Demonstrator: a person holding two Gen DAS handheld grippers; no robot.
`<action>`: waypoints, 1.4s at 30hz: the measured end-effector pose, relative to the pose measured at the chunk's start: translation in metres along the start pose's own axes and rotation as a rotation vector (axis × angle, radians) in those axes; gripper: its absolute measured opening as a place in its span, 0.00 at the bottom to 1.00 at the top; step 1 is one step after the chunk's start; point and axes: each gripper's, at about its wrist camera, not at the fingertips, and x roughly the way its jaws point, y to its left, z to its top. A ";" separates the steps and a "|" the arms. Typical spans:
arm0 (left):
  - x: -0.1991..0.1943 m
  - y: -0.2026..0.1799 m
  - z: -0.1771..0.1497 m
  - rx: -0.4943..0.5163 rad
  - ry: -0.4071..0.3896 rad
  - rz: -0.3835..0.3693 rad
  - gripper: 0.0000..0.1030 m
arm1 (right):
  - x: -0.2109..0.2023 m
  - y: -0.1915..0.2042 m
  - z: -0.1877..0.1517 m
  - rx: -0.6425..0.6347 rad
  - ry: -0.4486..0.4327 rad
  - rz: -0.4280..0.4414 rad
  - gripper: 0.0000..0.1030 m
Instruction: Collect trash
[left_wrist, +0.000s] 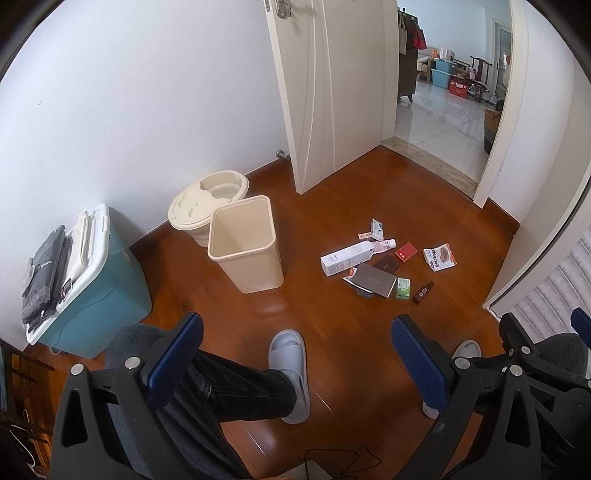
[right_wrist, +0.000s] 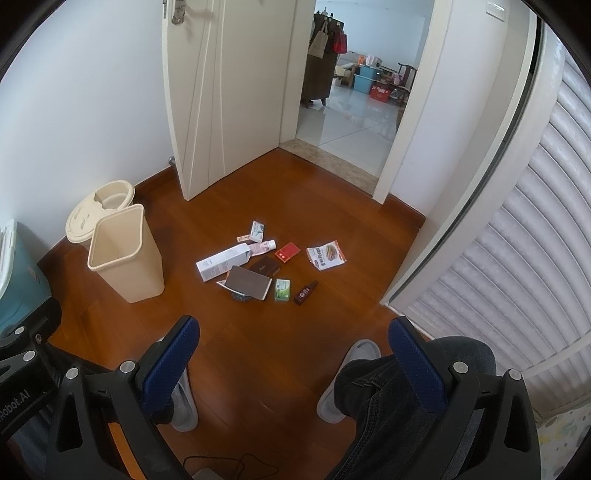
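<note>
Trash lies scattered on the wooden floor: a long white carton (left_wrist: 345, 258) (right_wrist: 223, 263), a grey booklet (left_wrist: 375, 282) (right_wrist: 249, 283), a green packet (left_wrist: 403, 288) (right_wrist: 282, 290), a small brown bottle (left_wrist: 423, 292) (right_wrist: 306, 292), a red card (left_wrist: 406, 252) (right_wrist: 287, 252) and a snack wrapper (left_wrist: 439, 256) (right_wrist: 327, 255). An empty beige bin (left_wrist: 245, 245) (right_wrist: 123, 254) stands left of the pile. My left gripper (left_wrist: 295, 354) and right gripper (right_wrist: 295, 354) are both open, held high above the floor, well short of the trash, holding nothing.
A person's legs in dark trousers and grey slippers (left_wrist: 291, 373) (right_wrist: 347, 376) are below the grippers. A teal storage box (left_wrist: 92, 295) stands at left, a round beige lidded tub (left_wrist: 207, 206) behind the bin. An open door (left_wrist: 332, 92) leads out; a ribbed white panel (right_wrist: 517, 258) is at right.
</note>
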 end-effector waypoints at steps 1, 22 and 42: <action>0.000 0.000 0.001 -0.002 0.002 -0.001 1.00 | 0.000 0.000 0.000 0.001 0.000 0.001 1.00; 0.024 -0.006 0.013 0.026 -0.034 0.012 1.00 | 0.016 -0.006 0.012 -0.039 -0.025 0.025 1.00; 0.400 -0.181 0.043 0.094 0.250 -0.201 1.00 | 0.273 -0.117 0.140 -0.133 0.039 0.252 1.00</action>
